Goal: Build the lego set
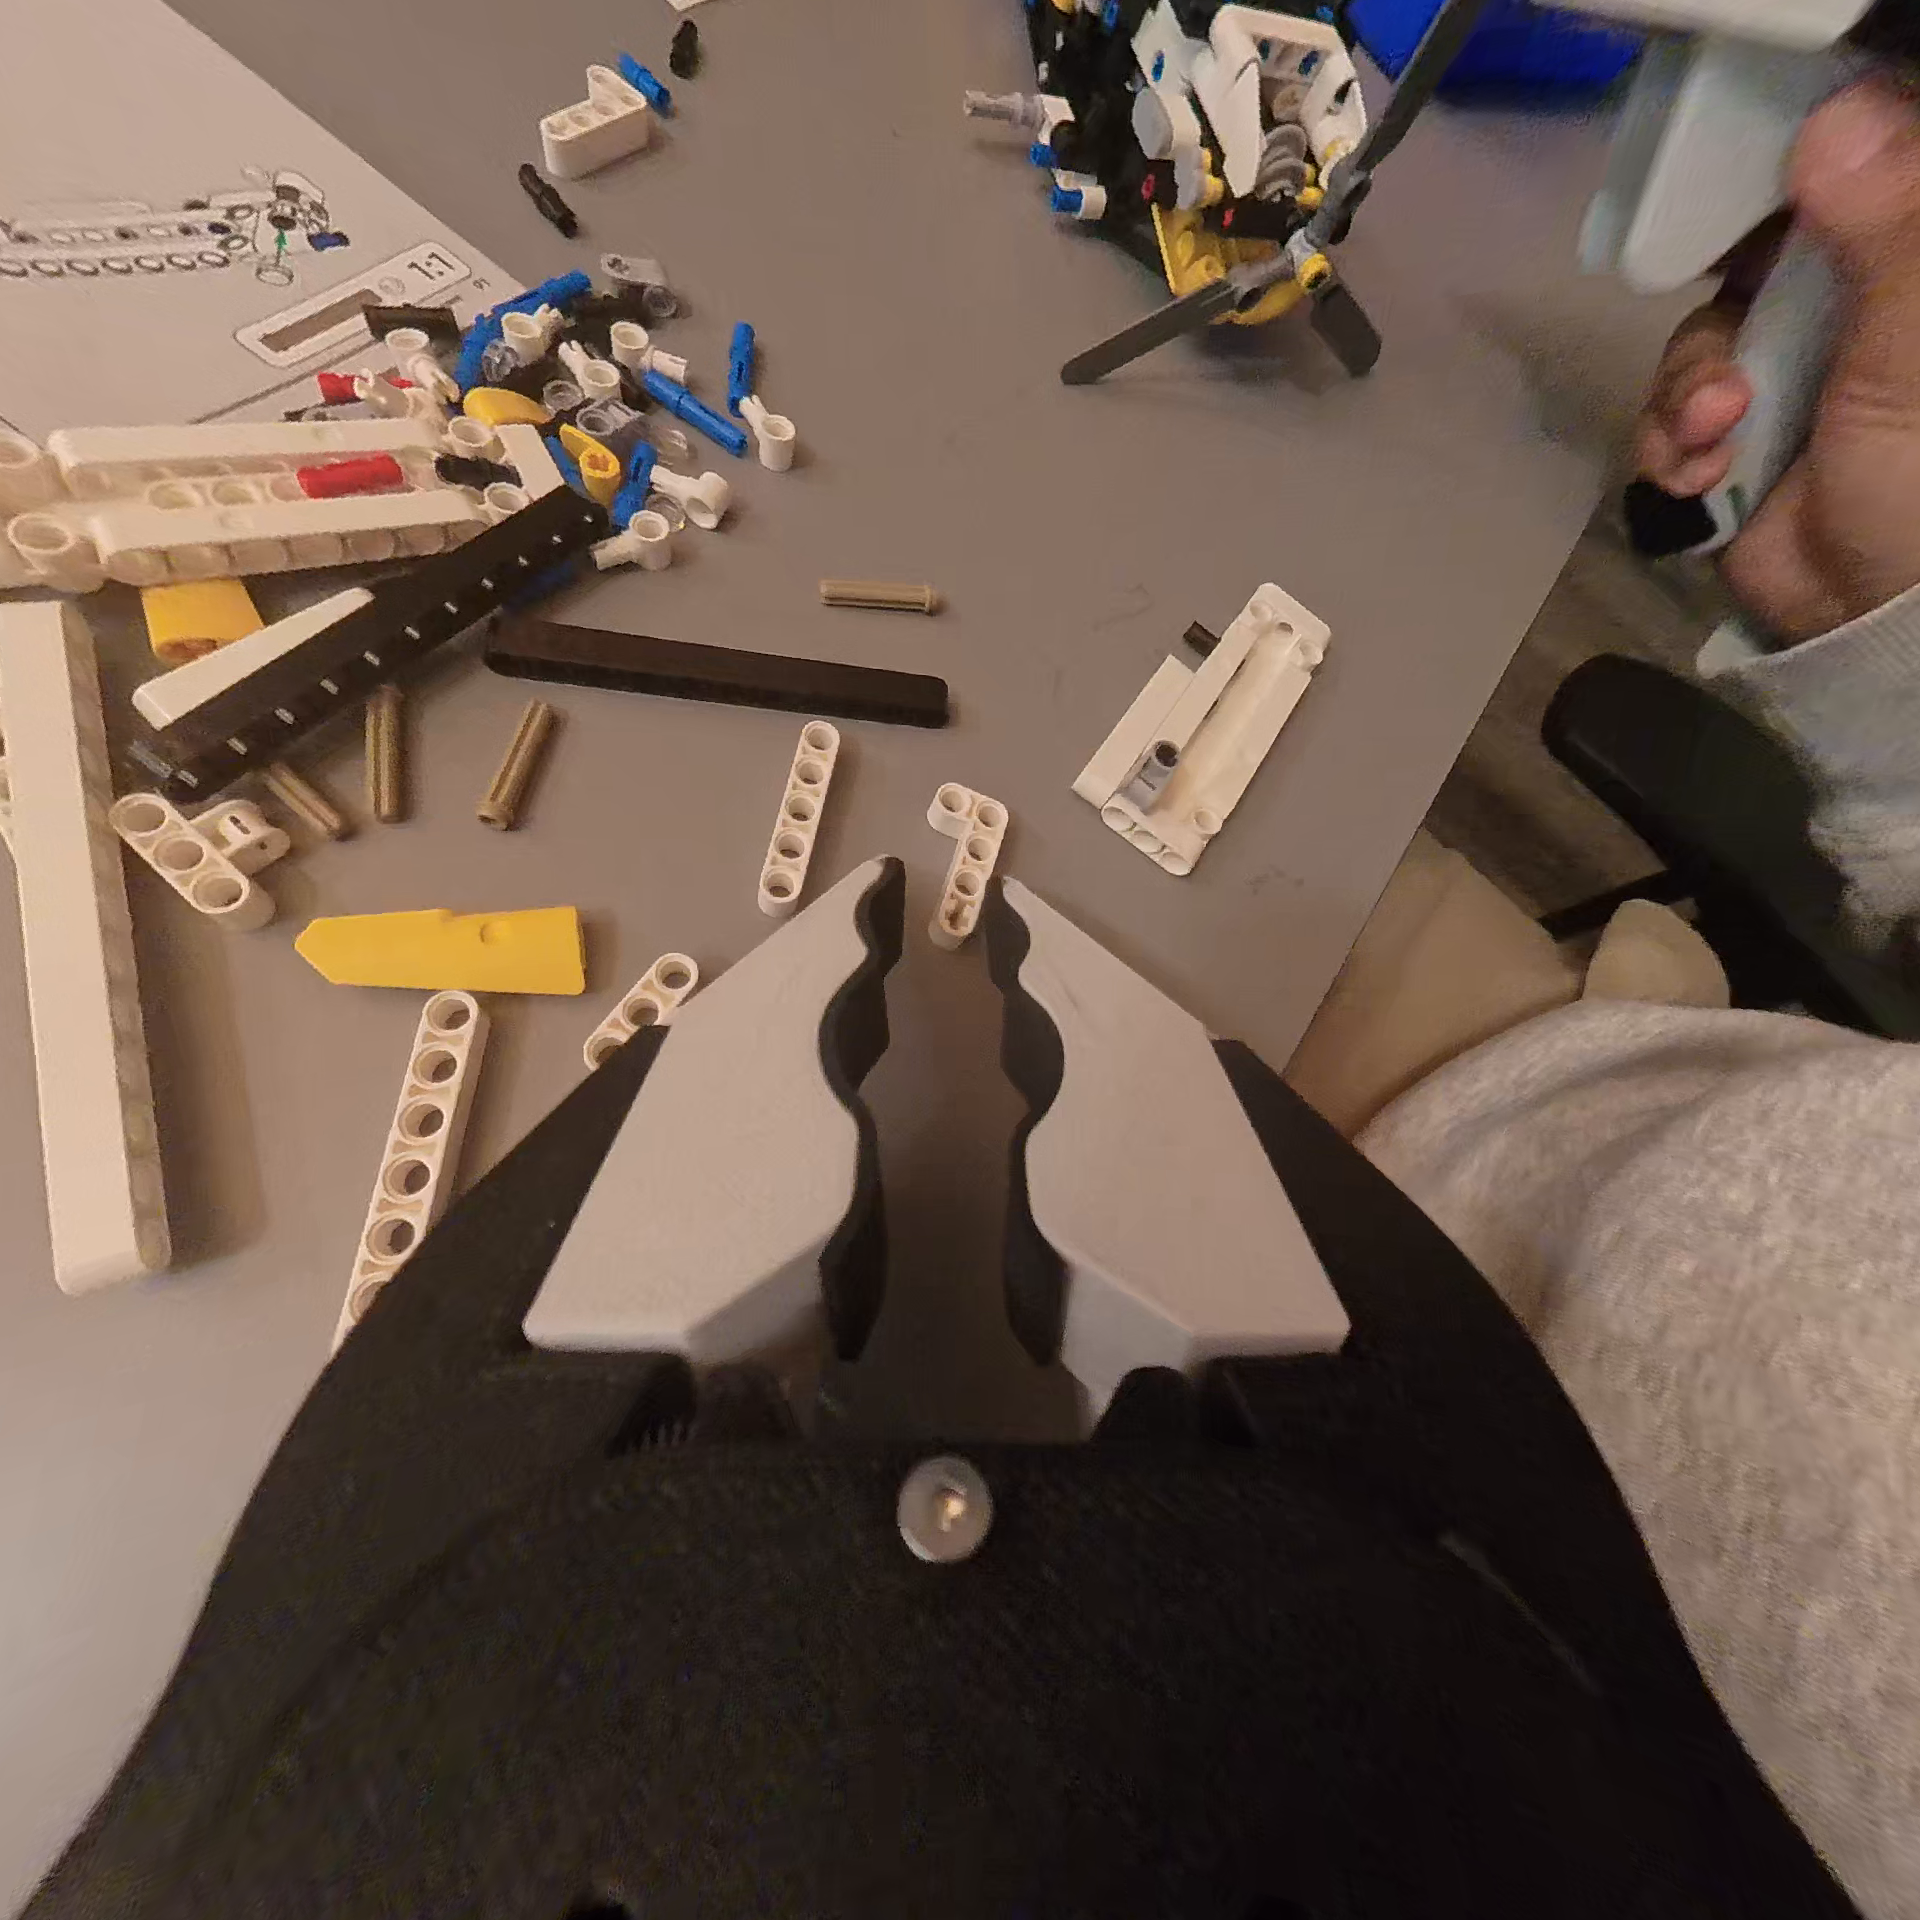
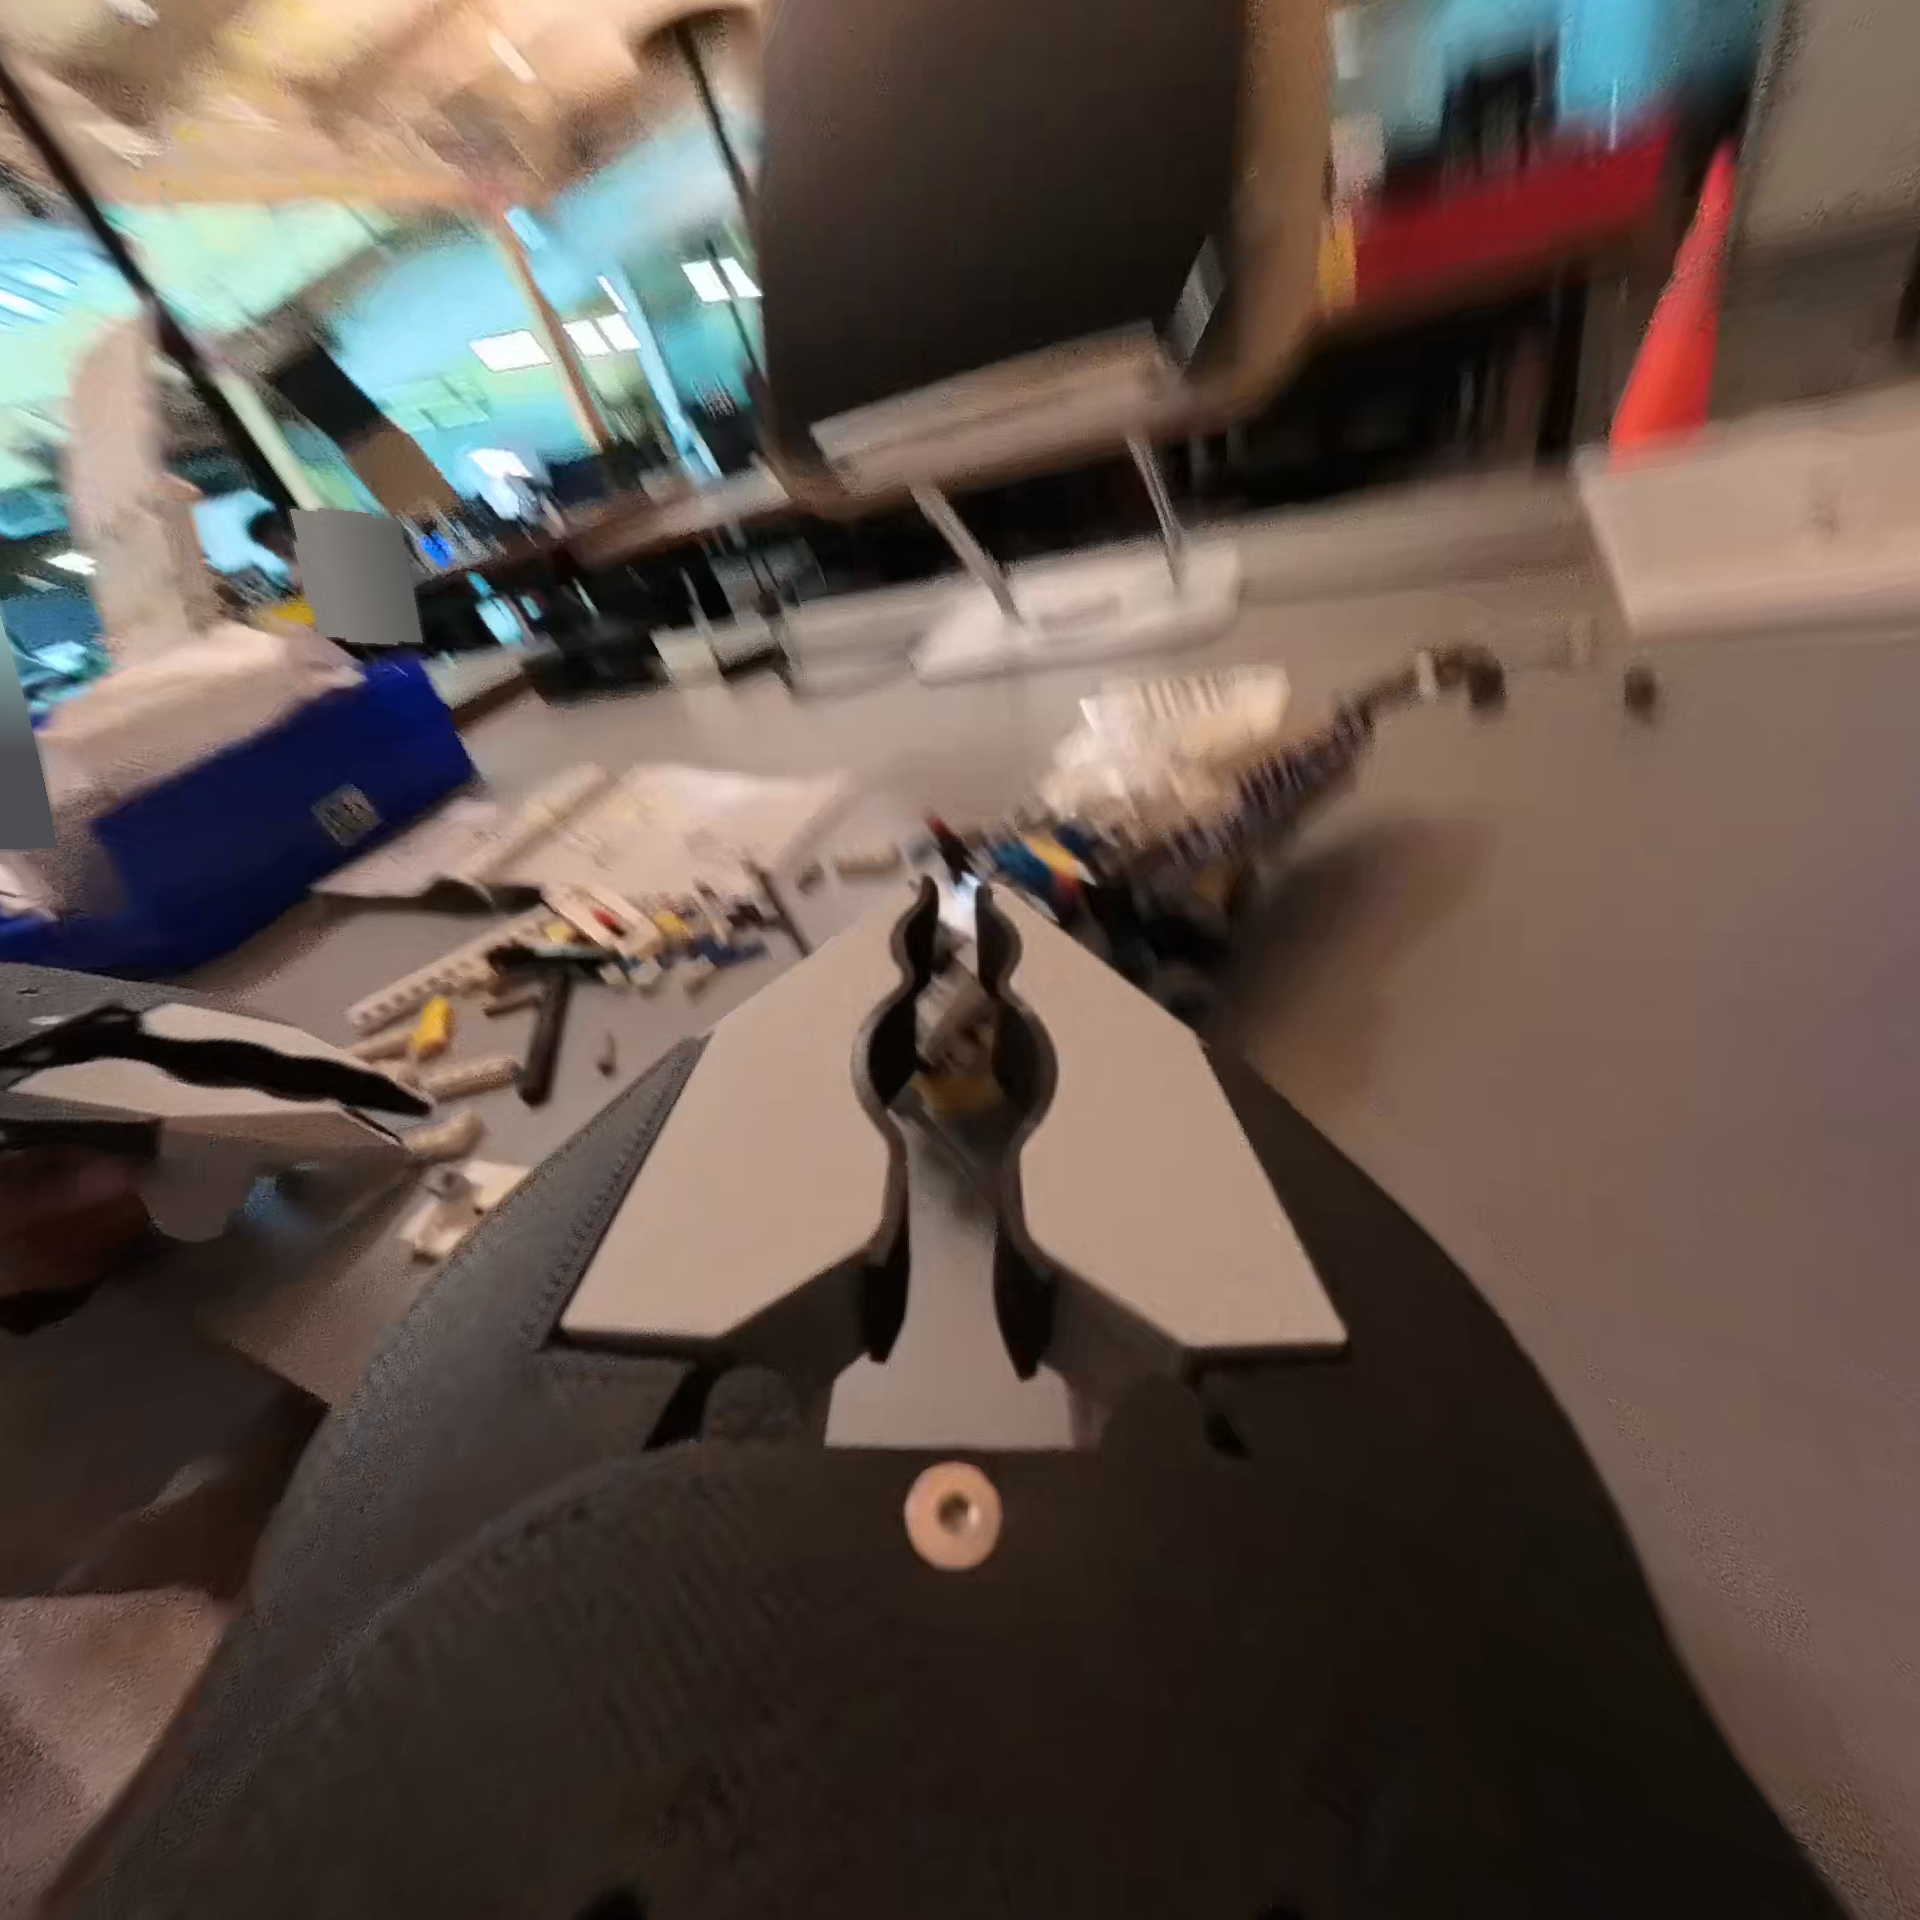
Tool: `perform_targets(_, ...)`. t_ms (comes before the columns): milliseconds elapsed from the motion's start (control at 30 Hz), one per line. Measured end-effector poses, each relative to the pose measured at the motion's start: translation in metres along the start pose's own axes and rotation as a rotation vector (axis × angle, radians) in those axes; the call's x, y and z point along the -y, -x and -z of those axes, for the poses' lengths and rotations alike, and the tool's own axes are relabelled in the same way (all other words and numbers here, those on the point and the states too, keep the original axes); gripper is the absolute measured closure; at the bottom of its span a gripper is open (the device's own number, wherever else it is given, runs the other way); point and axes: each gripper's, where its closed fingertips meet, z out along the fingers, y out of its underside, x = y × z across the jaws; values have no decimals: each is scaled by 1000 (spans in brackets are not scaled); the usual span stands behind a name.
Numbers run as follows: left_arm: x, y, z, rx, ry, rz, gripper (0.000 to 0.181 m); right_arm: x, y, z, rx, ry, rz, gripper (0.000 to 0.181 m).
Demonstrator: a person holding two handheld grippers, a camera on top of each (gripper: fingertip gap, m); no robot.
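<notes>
In the left wrist view my left gripper [image 1: 943, 881] hovers low over the grey table [image 1: 1039, 468]. Its jaws stand a little apart around the near end of a small white L-shaped beam [image 1: 971, 831] that lies flat. A gap shows between the left pad and the beam, so the beam is not gripped. A white straight beam [image 1: 800, 816] lies just to its left. The black, white and yellow helicopter model [image 1: 1216, 145] stands at the far right. The right gripper's body [image 1: 1714, 145] is blurred beside one rotor blade [image 1: 1382, 135]. In the blurred right wrist view my right gripper [image 2: 956, 906] shows a narrow slit. Model parts [image 2: 1174, 748] smear behind it.
A pile of small parts [image 1: 582, 416] and an instruction booklet [image 1: 156, 208] lie at the left. A long black beam [image 1: 717, 670], a yellow panel [image 1: 447, 951] and a white panel assembly [image 1: 1210, 727] lie nearby. The table edge and a chair [image 1: 1683, 810] are at the right. A blue box [image 2: 260, 790] stands behind. The rotor blade [image 1: 1382, 135] is about 6 cm from my right fingertips and 20 cm from my left.
</notes>
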Motion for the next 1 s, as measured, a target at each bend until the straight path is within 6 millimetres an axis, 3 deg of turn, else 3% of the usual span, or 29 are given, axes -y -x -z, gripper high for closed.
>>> perform_targets(100, 2, -1, 1, -36, -13, 45, 167, -30, -17, -8, -22, 161, -90, 176)
perform_targets(400, 11, -8, 6, -123, -81, 90, 161, -61, -27, -25, -99, 361, -47, 181)
perform_targets(800, 13, -10, 7, -148, -98, 97, 163, -70, -9, -30, -35, 409, 0, 181)
perform_targets(1000, 13, -10, 7, -154, -98, 98, 163, -64, -4, -28, 1, 359, -6, 181)
